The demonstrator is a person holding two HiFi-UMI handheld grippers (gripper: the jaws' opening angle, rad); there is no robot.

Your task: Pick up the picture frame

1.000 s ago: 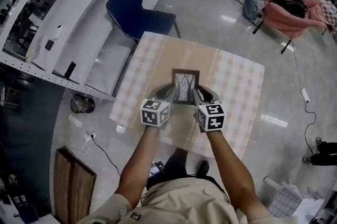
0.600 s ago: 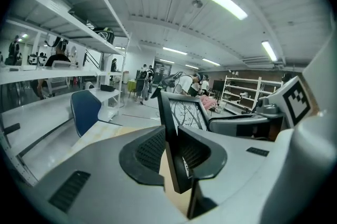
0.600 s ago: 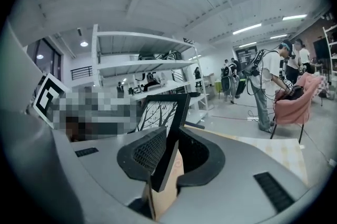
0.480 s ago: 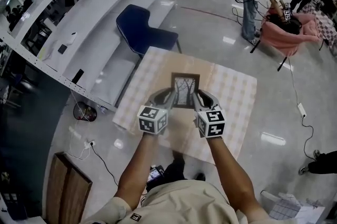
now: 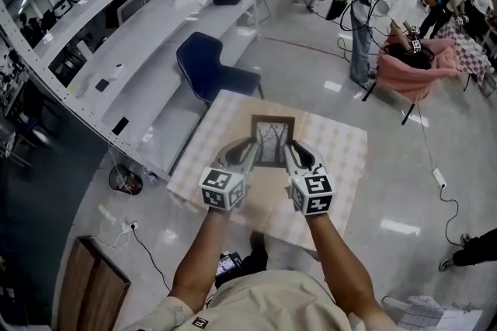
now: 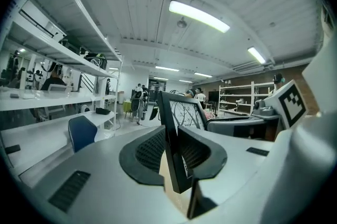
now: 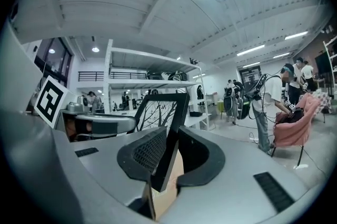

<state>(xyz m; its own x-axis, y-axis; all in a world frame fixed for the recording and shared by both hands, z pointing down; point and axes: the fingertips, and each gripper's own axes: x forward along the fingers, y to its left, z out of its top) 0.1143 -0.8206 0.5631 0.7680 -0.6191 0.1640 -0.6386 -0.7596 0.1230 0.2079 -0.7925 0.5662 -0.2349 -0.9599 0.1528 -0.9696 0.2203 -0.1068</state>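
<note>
Black picture frame: upright over the checked tabletop, pinched at both side edges; contact with the cloth impossible to judge.
Left claw: clamped on the frame's left edge, thin rim between the pads.
Right claw: clamped on the right edge the same way.
Risk: probably twisting or slipping free, given such narrow edge holds.
Cause: uneven pull or tilt between the two hands.
</note>
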